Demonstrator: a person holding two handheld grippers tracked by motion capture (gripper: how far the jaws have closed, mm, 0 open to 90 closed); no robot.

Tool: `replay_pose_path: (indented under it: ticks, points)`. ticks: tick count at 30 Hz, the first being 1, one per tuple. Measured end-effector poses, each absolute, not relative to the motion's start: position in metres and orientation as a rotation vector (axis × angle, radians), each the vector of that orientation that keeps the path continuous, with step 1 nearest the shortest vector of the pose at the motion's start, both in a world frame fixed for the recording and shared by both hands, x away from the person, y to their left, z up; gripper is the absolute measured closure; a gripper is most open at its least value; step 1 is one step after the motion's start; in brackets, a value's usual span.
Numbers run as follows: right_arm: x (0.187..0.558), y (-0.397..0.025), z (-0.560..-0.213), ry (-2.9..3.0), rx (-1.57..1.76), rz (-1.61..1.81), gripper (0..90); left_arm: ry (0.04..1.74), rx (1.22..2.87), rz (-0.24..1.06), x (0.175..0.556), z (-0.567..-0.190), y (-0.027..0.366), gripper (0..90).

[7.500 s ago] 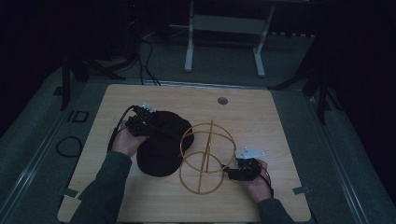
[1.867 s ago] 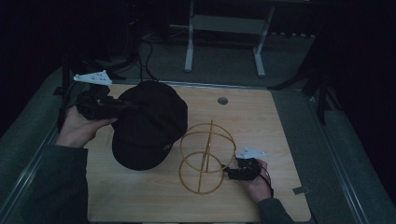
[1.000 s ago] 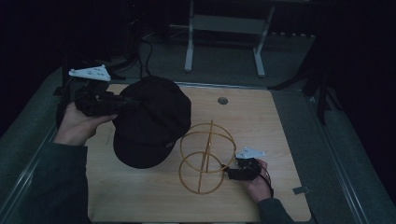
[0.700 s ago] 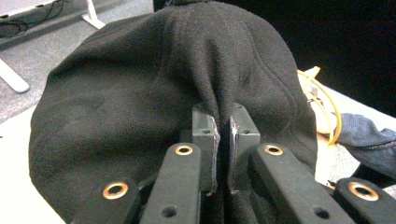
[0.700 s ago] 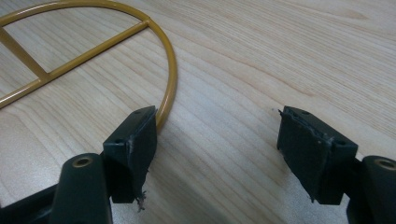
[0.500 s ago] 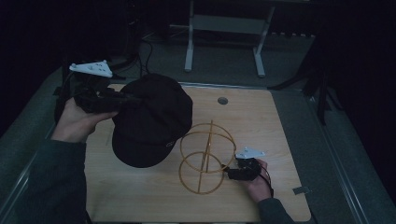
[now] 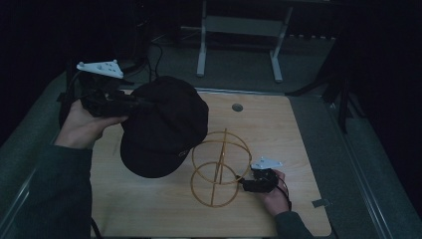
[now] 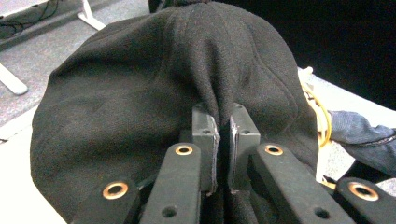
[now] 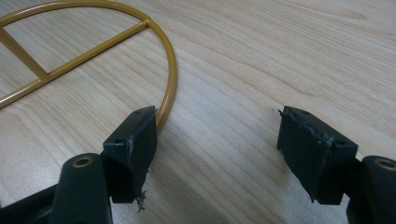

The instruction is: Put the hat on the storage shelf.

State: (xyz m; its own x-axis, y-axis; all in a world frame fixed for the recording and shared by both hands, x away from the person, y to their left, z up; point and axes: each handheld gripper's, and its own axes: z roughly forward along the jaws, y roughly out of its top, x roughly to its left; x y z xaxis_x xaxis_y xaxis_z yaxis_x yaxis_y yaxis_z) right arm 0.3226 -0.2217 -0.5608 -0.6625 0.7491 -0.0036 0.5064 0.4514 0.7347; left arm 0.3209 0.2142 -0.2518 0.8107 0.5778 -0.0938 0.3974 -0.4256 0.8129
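A black cap [image 7: 164, 127] hangs in the air over the left half of the wooden table [image 7: 283, 129]. My left gripper [image 7: 141, 103] holds it from the left, shut on a pinched fold of the cloth [image 8: 212, 84]; the left gripper [image 8: 223, 135] has its jaws nearly closed on that fold. A golden wire stand [image 7: 219, 167] of two rings on a cross frame sits just right of the cap. My right gripper [image 7: 245, 185] rests low at the stand's right side. The right gripper [image 9: 217, 144] is open, its left fingertip [image 9: 140, 137] against the stand's base ring [image 9: 169, 70].
A round grommet hole [image 7: 237, 107] lies at the table's back edge. Metal frame legs [image 7: 201, 45] stand on the floor behind the table. A person's sleeve [image 8: 359, 133] shows past the cap, beside the stand's wire [image 8: 322, 116].
The cap, once lying on the table beside the stand, is now lifted up and left by my left gripper; over the last second it drifts slightly right. The right gripper stays put.
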Motion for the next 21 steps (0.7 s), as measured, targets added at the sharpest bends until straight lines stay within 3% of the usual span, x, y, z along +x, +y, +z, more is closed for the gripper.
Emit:
replay_pose_path:
  ticks: [21]
  points:
    - [0.323, -0.222, -0.561, 2.379, 1.07, 1.039, 28.4, 0.702, 2.099, 0.255, 0.319, -0.237, 0.205, 83.5]
